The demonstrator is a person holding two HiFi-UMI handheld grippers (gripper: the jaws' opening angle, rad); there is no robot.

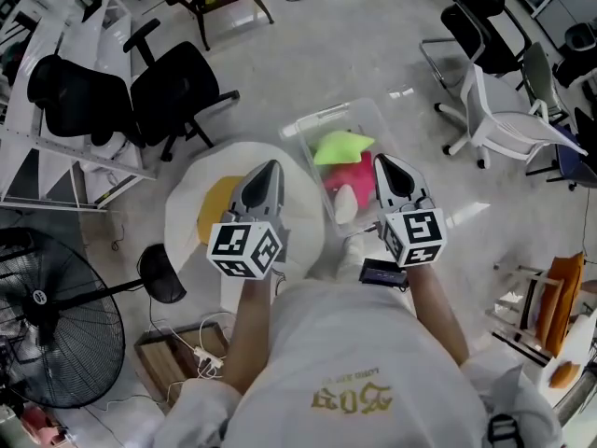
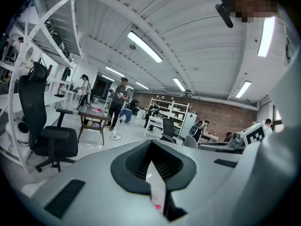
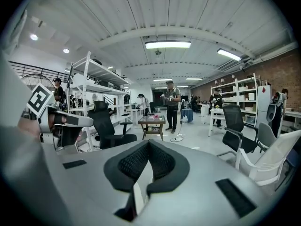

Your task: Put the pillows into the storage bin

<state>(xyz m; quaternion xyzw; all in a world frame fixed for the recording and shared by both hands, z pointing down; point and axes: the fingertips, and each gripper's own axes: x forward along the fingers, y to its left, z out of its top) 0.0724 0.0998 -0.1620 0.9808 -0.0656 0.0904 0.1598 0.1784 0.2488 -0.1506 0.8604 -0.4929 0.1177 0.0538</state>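
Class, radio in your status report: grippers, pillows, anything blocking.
Left gripper, right gripper shut, empty. Green pillow and pink pillow in storage bin; yellow pillow outside. Nothing blocking bin.

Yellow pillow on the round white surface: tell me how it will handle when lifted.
The yellow pillow lies flat, so it should not roll. Its edges look soft and rounded, so it will probably sag and squash where pinched. Likely light for its bulk.

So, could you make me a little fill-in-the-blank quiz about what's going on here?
1. The left tongs and the right tongs are both ___, gripping nothing.
2. The green pillow lies inside the clear ___.
3. The lone pillow on the round white surface is ___.
Missing words: shut; bin; yellow.
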